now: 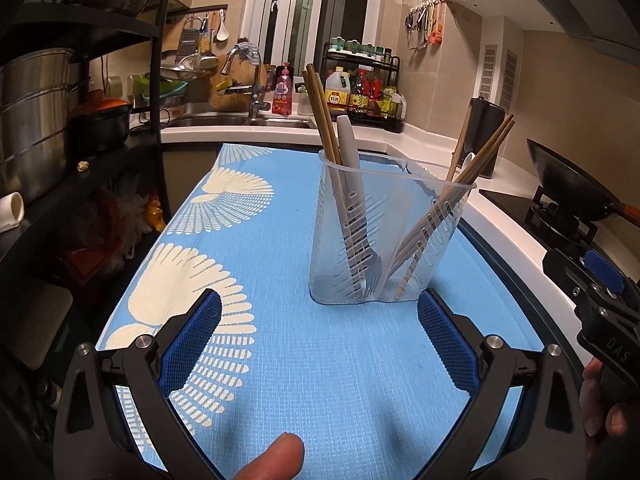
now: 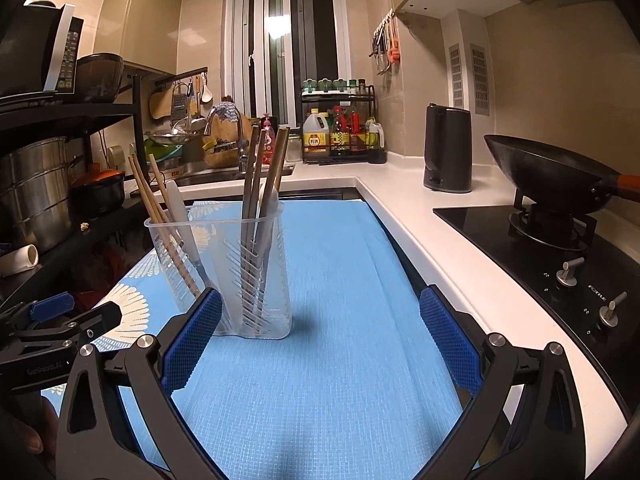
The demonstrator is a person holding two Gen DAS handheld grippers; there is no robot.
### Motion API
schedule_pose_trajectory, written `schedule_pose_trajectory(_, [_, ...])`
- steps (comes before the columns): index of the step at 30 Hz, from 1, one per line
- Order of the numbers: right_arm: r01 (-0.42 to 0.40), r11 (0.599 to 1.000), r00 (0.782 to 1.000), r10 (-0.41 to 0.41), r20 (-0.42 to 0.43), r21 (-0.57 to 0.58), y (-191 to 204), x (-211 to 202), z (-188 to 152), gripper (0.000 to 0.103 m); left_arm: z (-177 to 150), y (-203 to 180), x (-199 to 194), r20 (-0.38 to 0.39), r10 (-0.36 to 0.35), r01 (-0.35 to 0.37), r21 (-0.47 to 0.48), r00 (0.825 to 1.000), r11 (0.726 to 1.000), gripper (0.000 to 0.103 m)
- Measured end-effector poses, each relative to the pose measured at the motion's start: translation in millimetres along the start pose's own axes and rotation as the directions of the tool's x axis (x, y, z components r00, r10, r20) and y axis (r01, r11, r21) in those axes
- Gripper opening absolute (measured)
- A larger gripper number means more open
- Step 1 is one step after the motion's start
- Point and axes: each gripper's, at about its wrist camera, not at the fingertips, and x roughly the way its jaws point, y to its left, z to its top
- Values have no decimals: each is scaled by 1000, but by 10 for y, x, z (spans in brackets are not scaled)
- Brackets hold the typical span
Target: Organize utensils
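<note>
A clear plastic utensil holder [image 1: 424, 264] with two compartments stands upright on the blue mat [image 1: 304, 360]. Its left compartment holds wooden chopsticks [image 1: 320, 112] and a white-handled fork [image 1: 352, 184]; its right compartment holds more chopsticks [image 1: 484, 152] and a white utensil. The holder also shows in the right wrist view [image 2: 240, 272], left of centre. My left gripper [image 1: 319, 334] is open and empty, just in front of the holder. My right gripper [image 2: 320, 336] is open and empty, with its left finger near the holder's base.
A white counter [image 2: 424, 248] runs along the right with a black kettle [image 2: 448, 148], a gas hob [image 2: 560, 256] and a wok [image 2: 548, 176]. A black rack with pots [image 1: 36, 120] stands left. The sink [image 1: 224, 120] and condiment rack [image 1: 364, 88] are behind.
</note>
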Motion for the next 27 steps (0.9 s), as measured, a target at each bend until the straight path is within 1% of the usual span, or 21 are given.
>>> schedule_pose_trajectory(27, [5, 1000, 1000, -5, 0, -4, -24, 26, -19, 97, -15, -57, -50, 30, -5, 4, 36, 1000, 999, 95])
